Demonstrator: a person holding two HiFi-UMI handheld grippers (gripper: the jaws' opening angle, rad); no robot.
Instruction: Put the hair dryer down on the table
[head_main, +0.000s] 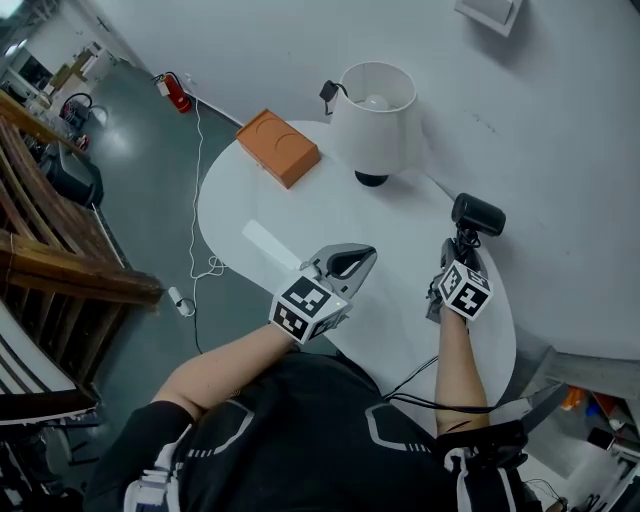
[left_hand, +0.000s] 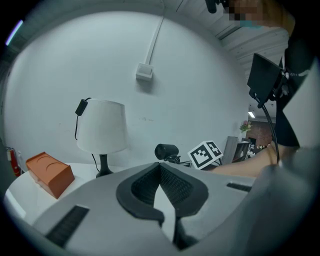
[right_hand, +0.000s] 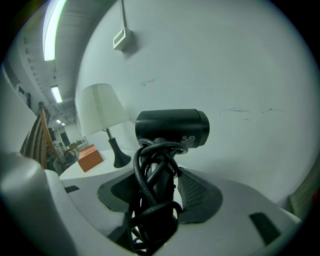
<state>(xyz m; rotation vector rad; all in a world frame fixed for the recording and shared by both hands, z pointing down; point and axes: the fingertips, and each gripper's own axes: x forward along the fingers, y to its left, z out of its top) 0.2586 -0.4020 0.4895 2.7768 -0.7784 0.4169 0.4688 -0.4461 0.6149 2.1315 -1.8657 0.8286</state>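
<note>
A black hair dryer (head_main: 478, 214) stands upright over the right side of the white round table (head_main: 400, 250), its cord wound round the handle. My right gripper (head_main: 464, 252) is shut on that wrapped handle. In the right gripper view the barrel (right_hand: 172, 127) sits just above the jaws (right_hand: 160, 192), pointing sideways. Whether the dryer touches the tabletop is hidden. My left gripper (head_main: 355, 258) hovers over the table's front middle, shut and empty. From the left gripper (left_hand: 161, 167) view the dryer (left_hand: 166, 151) shows beyond the jaw tips.
A white-shaded lamp (head_main: 373, 115) stands at the table's back by the wall, an orange box (head_main: 278, 147) to its left. A flat white strip (head_main: 270, 243) lies near the left gripper. Wooden furniture (head_main: 50, 220) and a floor cable (head_main: 205, 265) are off to the left.
</note>
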